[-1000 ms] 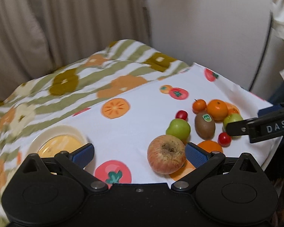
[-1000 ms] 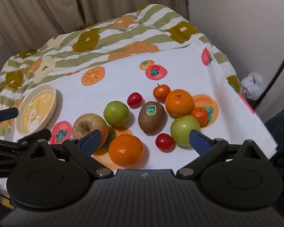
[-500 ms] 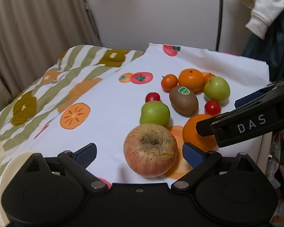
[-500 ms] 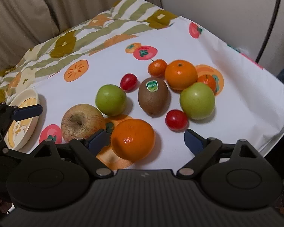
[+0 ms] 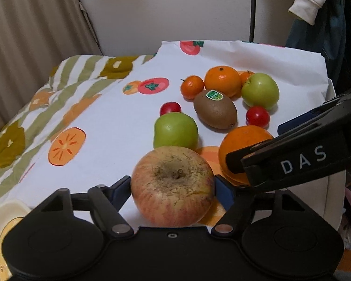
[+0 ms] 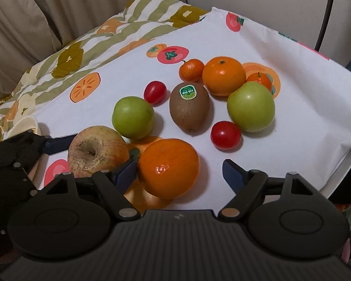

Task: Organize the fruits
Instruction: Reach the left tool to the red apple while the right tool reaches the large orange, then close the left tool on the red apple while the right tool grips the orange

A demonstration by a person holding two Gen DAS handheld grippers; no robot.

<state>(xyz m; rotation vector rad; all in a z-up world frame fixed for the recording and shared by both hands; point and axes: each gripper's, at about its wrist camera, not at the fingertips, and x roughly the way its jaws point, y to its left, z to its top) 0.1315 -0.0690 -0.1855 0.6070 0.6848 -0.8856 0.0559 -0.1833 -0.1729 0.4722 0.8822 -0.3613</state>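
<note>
Closing in from both sides, the left gripper (image 5: pixel 173 188) now has its blue pads against the flanks of the russeted red-yellow apple (image 5: pixel 172 186) at the near edge of the fruit-print cloth, so a grasp looks almost made, whereas half a second ago it stood wider. The right gripper (image 6: pixel 179 172) has also been narrowing and has dropped around the large glossy orange (image 6: pixel 168 168), one pad touching, the 3 o'clock pad apart, still open. Only the right view shows that gap, since the left view hides half the orange behind the right gripper's finger; the cream plate's rim (image 5: pixel 8 210) shows at 8 o'clock.

Both wrist fisheyes look steeply down, close over the white fruit-print cloth (image 5: pixel 119 126). Left camera sits at nine o'clock of right's; both share the brown stickered kiwi (image 6: pixel 189 107).
</note>
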